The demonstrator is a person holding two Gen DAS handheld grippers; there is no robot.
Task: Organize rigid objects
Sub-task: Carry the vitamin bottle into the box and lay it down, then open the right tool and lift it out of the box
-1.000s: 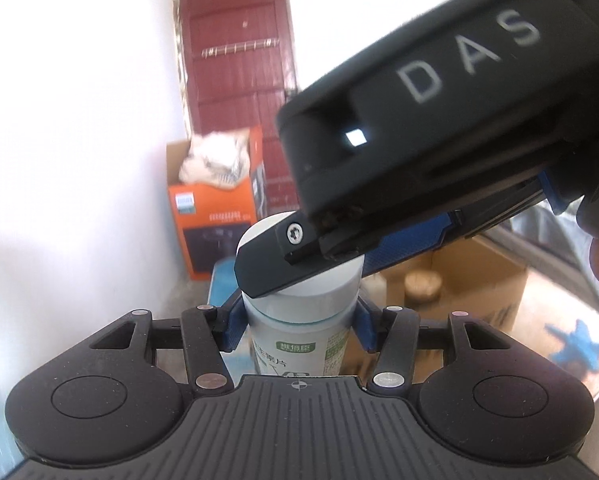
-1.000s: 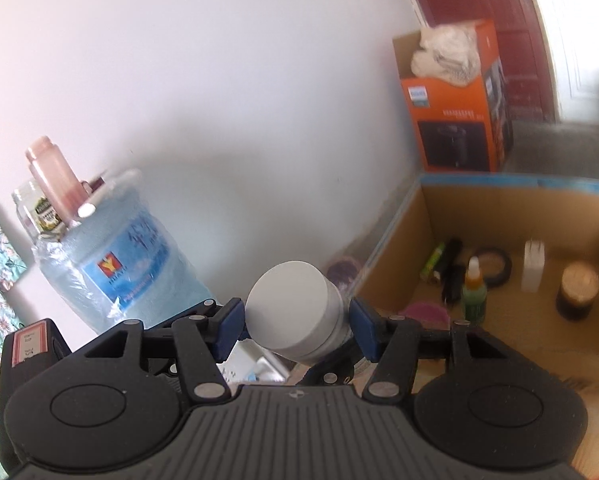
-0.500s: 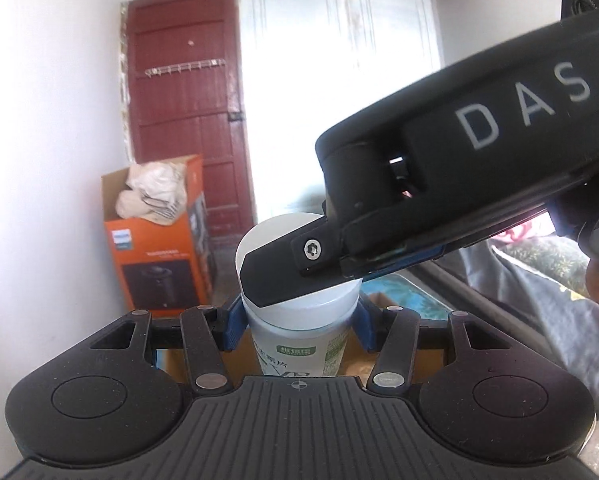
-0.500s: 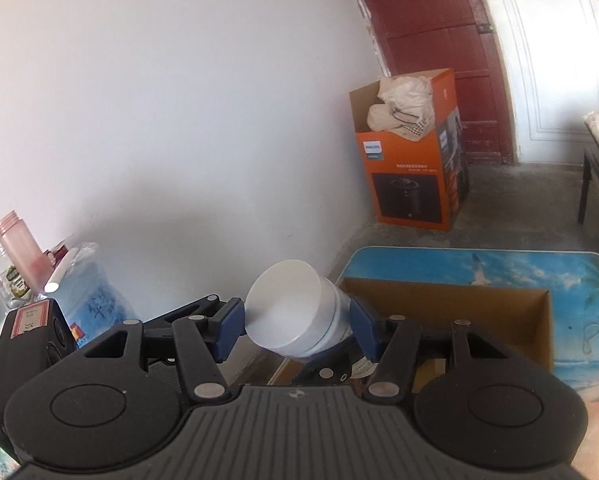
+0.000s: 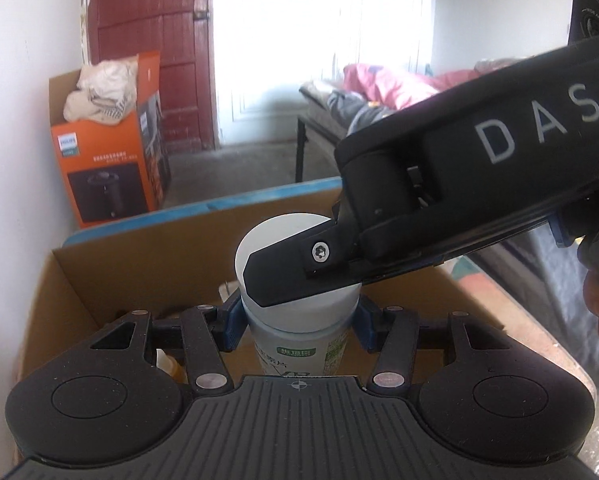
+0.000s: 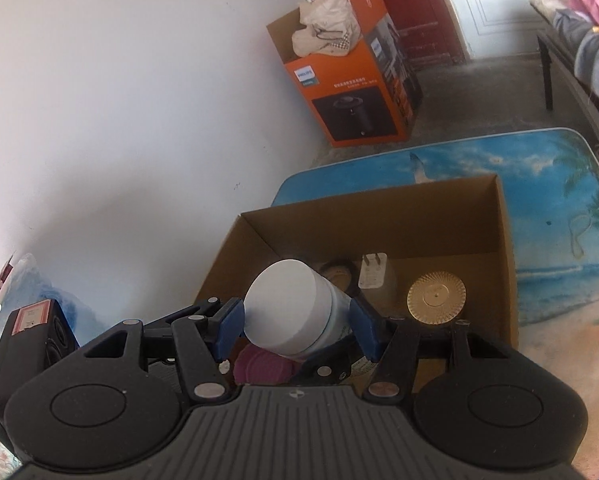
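Note:
A white-capped bottle [image 5: 299,354] with a green label hangs over an open cardboard box [image 5: 139,248]. My left gripper [image 5: 297,320] is shut on the bottle's body, blue pads pressing on both sides. My right gripper [image 6: 297,320] is shut on the bottle's white cap [image 6: 283,308]. In the left wrist view the right gripper's black finger [image 5: 291,272] crosses the front of the cap. The bottle leans to the left in the right wrist view. Its bottom is hidden behind the grippers.
The cardboard box [image 6: 379,208] stands on a beach-print table [image 6: 559,200] and holds a gold-lidded jar [image 6: 435,298], a white plug [image 6: 373,276], a round compact [image 6: 337,274] and a pink item [image 6: 259,368]. An orange carton [image 6: 351,92] stands by the wall. A bed [image 5: 399,88] lies at the right.
Both grippers have carried the bottle across and down, from beside the wall and water jug to over the cardboard box. Both grips are unchanged.

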